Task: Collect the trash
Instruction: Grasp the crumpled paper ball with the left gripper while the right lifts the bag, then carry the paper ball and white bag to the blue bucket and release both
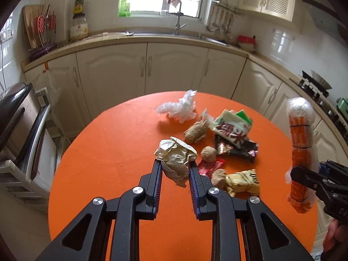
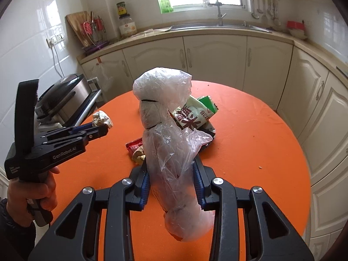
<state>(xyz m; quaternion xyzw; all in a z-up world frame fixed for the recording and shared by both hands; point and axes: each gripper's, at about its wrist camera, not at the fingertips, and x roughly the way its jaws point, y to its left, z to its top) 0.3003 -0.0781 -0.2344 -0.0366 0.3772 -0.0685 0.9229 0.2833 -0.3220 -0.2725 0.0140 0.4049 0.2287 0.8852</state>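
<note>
My left gripper [image 1: 175, 165] is shut on a crumpled cream paper ball [image 1: 176, 159] and holds it above the round orange table [image 1: 108, 152]. It also shows in the right wrist view [image 2: 102, 128] with the paper ball [image 2: 102, 117] at its tip. My right gripper [image 2: 171, 174] is shut on a long roll wrapped in clear plastic [image 2: 169, 143], held upright; in the left wrist view the roll [image 1: 301, 152] looks orange. Trash lies on the table: a white plastic wad [image 1: 180, 108], a green-white wrapper [image 1: 232, 128], brown lumps [image 1: 195, 132], a red wrapper [image 1: 208, 167], a yellow wrapper [image 1: 243, 181].
Cream kitchen cabinets [image 1: 152, 69] and a counter with a sink [image 1: 180, 33] curve behind the table. A steel appliance [image 1: 17, 113] on a rack stands left of the table. A gas stove [image 1: 315, 84] is at the right.
</note>
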